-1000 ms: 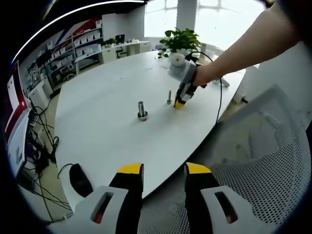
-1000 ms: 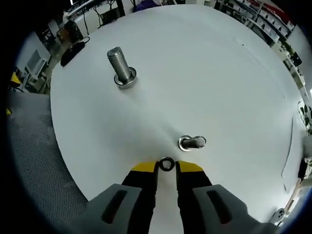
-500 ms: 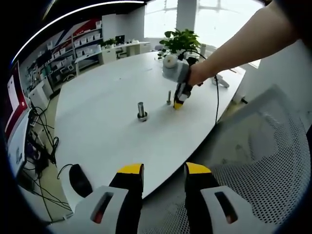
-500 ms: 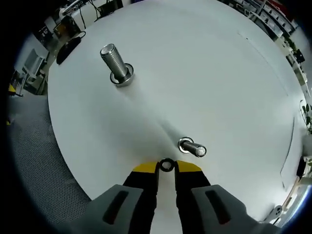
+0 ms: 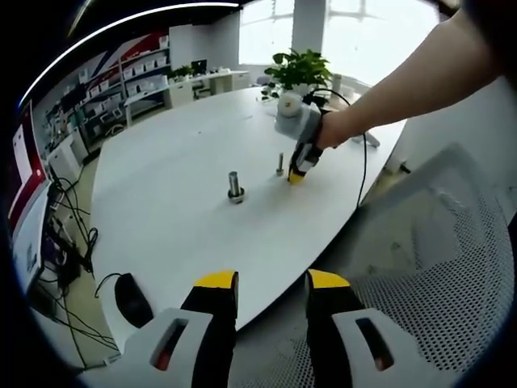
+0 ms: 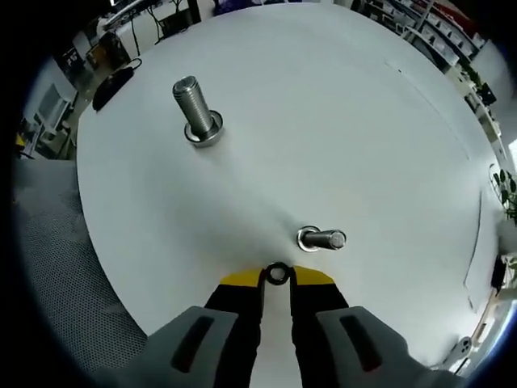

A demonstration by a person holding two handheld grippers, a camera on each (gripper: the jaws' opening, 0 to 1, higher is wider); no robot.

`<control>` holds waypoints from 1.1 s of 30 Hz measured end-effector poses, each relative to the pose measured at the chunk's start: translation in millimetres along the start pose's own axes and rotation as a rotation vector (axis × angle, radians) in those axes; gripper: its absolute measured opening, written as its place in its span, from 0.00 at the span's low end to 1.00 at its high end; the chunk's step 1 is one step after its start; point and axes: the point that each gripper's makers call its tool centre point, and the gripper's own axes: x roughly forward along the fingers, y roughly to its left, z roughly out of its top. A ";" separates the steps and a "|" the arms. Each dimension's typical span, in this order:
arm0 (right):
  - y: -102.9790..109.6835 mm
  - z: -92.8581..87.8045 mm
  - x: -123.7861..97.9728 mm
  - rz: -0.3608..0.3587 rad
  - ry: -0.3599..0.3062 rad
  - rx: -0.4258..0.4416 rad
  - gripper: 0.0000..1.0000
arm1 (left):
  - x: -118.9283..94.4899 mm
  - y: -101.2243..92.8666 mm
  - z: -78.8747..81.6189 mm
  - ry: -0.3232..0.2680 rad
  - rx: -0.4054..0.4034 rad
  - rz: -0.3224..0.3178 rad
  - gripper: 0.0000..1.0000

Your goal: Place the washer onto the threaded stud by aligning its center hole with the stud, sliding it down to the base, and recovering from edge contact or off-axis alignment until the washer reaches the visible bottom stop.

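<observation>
Steel-grey and ring-shaped, the small metal washer sits pinched between the yellow tips of the right gripper, which is closed on its rim with the center hole facing the camera. Just ahead of those tips and slightly to their right stands the slim threaded steel stud, its flanged base on the round white table. Its long axis rises from the tabletop; from this near-overhead camera the shank appears leaning away to the right, so the free end is offset to the right of the washer's hole. The coming move likely calls for carrying the washer forward and rightward over that end before lowering. A thicker threaded bolt stands well off to the forward left. The left gripper hovers off the table's near edge, jaws parted and holding nothing, far from the stud; the right gripper is much the nearer.
</observation>
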 end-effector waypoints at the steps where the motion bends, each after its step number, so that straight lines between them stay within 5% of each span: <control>1: 0.7 0.3 0.1 -0.004 0.000 -0.003 0.15 | -0.1 -0.3 0.2 -0.001 0.001 -0.001 0.31; 33: -2.6 2.6 -1.7 -0.020 -0.026 -0.019 0.14 | -0.2 4.1 -0.8 -0.001 -0.005 0.020 0.33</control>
